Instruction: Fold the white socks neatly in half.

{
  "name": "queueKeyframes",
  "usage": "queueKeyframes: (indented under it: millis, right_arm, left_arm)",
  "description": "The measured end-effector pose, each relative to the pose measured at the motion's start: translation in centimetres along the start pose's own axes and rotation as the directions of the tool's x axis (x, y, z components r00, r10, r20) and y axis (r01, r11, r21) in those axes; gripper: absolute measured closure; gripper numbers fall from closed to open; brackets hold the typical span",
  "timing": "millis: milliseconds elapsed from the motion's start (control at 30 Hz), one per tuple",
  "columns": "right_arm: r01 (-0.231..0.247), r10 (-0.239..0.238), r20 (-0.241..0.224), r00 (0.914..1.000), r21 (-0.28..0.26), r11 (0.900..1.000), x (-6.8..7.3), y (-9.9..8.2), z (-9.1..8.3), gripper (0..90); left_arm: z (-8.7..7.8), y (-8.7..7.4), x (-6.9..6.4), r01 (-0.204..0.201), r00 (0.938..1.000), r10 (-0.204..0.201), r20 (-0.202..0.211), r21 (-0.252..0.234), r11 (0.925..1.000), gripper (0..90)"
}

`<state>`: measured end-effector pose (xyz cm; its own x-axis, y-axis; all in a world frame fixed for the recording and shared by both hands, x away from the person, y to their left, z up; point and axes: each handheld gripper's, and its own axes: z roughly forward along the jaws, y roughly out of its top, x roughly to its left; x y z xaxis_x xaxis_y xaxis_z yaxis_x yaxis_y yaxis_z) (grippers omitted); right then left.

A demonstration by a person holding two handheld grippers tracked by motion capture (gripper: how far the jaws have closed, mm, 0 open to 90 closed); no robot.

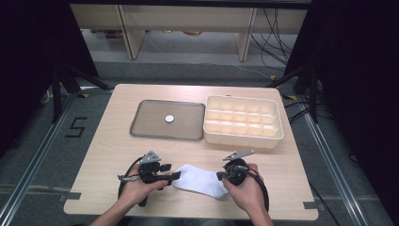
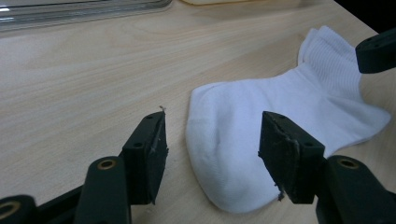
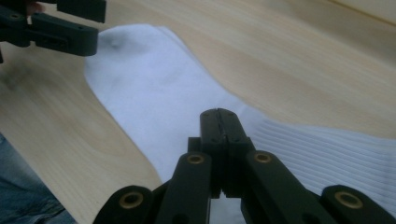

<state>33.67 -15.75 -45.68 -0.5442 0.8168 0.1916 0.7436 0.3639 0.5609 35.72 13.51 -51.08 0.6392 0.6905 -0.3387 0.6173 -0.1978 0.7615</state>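
A white sock (image 1: 200, 181) lies flat on the wooden counter (image 1: 108, 150), close to the person's edge, between the two hands. It looks like the person wants to fold it or pick it up, so each hand comes at it from one end.

The left hand-held gripper (image 2: 212, 151) is apart. Its two black jaws stand on either side of the sock's toe, but they do not press on it yet. Holding them wide like this lets the toe slip in between before they squeeze.

The right hand-held gripper (image 3: 219, 119) has its jaws tight together, just above the ribbed ankle end of the sock. I cannot tell if a bit of cloth is pinched between them or if they only rest over it. A grip at that end would keep the sock from sliding while the other end is taken.

Farther back on the counter sit a flat grey tray (image 1: 146, 120) with a small white round thing (image 1: 169, 118) in it, and just beside it a cream box (image 1: 242, 136) with many little compartments. Both are well apart from the sock, so they leave room to work.
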Motion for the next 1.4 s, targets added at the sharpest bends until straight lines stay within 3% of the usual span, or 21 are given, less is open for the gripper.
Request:
queueKeyframes:
  millis: [100,300,367,400,500,533,633,667,700,733,767,800,833,933,967,1000,1067,1100,1233,1367,1400]
  right_arm:
    - [0.016,-0.016,-0.008,0.9998,0.006,0.9999,0.3,0.1,0.6,90.0]
    - [0.019,-0.018,-0.016,0.9997,0.055,0.9983,0.9,0.2,1.8,89.6]
    - [0.025,-0.024,-0.018,0.9996,0.066,0.9975,1.1,0.1,2.1,88.9]
    - [0.023,-0.022,-0.025,0.9994,0.071,0.9972,1.1,0.1,2.3,87.6]
    - [0.001,0.000,-0.014,0.9999,0.082,0.9966,1.3,-0.1,2.3,87.4]
    - [0.019,-0.017,-0.026,0.9995,0.070,0.9973,1.3,-0.2,2.4,87.5]
    - [0.028,-0.026,-0.026,0.9993,0.072,0.9970,1.3,-0.2,2.6,87.9]
    - [0.008,-0.007,-0.017,0.9998,0.094,0.9955,1.4,-0.1,2.8,88.6]
    - [0.003,-0.002,-0.013,0.9999,0.098,0.9952,1.4,-0.1,2.8,88.9]
    - [0.003,-0.003,-0.008,1.0000,0.096,0.9954,1.4,-0.1,2.9,89.4]
    - [0.003,-0.003,-0.008,1.0000,0.096,0.9954,1.4,-0.1,2.9,89.4]
    - [0.011,-0.010,-0.010,0.9999,0.098,0.9951,1.4,-0.1,3.0,90.0]
    - [0.046,-0.045,-0.017,0.9989,0.076,0.9960,1.3,-0.1,3.2,90.0]
    - [0.019,-0.018,-0.016,0.9997,0.101,0.9947,1.5,-0.1,3.2,90.0]
    - [0.034,-0.032,-0.018,0.9993,0.090,0.9953,1.5,-0.1,3.4,90.0]
    - [0.025,-0.023,-0.020,0.9995,0.100,0.9947,1.5,-0.1,3.5,90.0]
    - [0.045,-0.043,-0.022,0.9988,0.092,0.9948,1.4,-0.1,3.7,90.0]
    - [0.024,-0.023,-0.016,0.9996,0.103,0.9943,1.5,-0.1,3.8,90.0]
    - [0.034,-0.032,-0.020,0.9993,0.102,0.9942,1.4,-0.1,4.1,90.0]
    - [0.013,-0.011,-0.016,0.9998,0.120,0.9926,1.4,0.0,4.3,90.0]
    - [0.012,-0.010,-0.018,0.9998,0.122,0.9925,1.4,0.0,4.3,90.0]
  left_arm:
    - [0.3,0.1,0.0,0.008,0.9999,-0.008,0.010,0.014,0.9999,42.9]
    - [1.2,-0.3,0.3,-0.016,0.9998,0.016,-0.008,0.050,0.9986,51.9]
    - [1.3,-0.5,0.2,-0.031,0.9995,0.031,-0.004,0.044,0.9986,61.0]
    - [1.5,-0.7,0.0,-0.058,0.9982,0.058,-0.017,0.029,0.9979,65.3]
    - [1.6,-0.9,-0.1,-0.075,0.9964,0.075,-0.039,0.018,0.9970,75.5]
    - [1.6,-0.9,-0.1,-0.035,0.9991,0.035,-0.025,0.020,0.9992,78.8]
    - [1.6,-0.8,0.1,-0.008,0.9999,0.009,-0.015,0.020,0.9998,81.9]
    - [1.5,-0.7,0.1,0.019,0.9998,-0.019,-0.012,0.020,0.9996,82.3]
    - [1.5,-0.7,0.1,0.019,0.9998,-0.019,-0.012,0.020,0.9996,82.4]
    - [1.4,-0.5,0.2,0.054,0.9983,-0.054,0.023,0.024,0.9982,82.4]
    - [1.4,-0.5,0.2,0.054,0.9983,-0.054,0.023,0.024,0.9982,82.5]
    - [1.1,-0.3,0.4,0.095,0.9937,-0.095,0.059,0.010,0.9954,82.5]
    - [1.0,-0.2,0.5,0.107,0.9918,-0.107,0.070,0.004,0.9942,82.5]
    - [0.6,0.1,0.4,0.123,0.9884,-0.122,0.090,-0.008,0.9923,82.5]
    - [0.5,0.3,0.4,0.127,0.9871,-0.125,0.100,-0.011,0.9919,82.5]
    - [0.2,0.5,0.1,0.143,0.9826,-0.140,0.122,-0.015,0.9897,82.5]
    - [-0.1,0.7,-0.1,0.146,0.9797,-0.143,0.141,-0.012,0.9893,82.5]
    - [-0.2,0.8,-0.3,0.147,0.9783,-0.144,0.150,-0.013,0.9890,82.5]
    - [-0.4,1.2,-0.7,0.156,0.9731,-0.151,0.174,-0.015,0.9876,82.5]
    - [-0.5,1.6,-1.4,0.155,0.9666,-0.147,0.210,-0.021,0.9877,82.5]
    - [-0.5,1.9,-1.8,0.159,0.9618,-0.150,0.229,-0.024,0.9870,82.5]
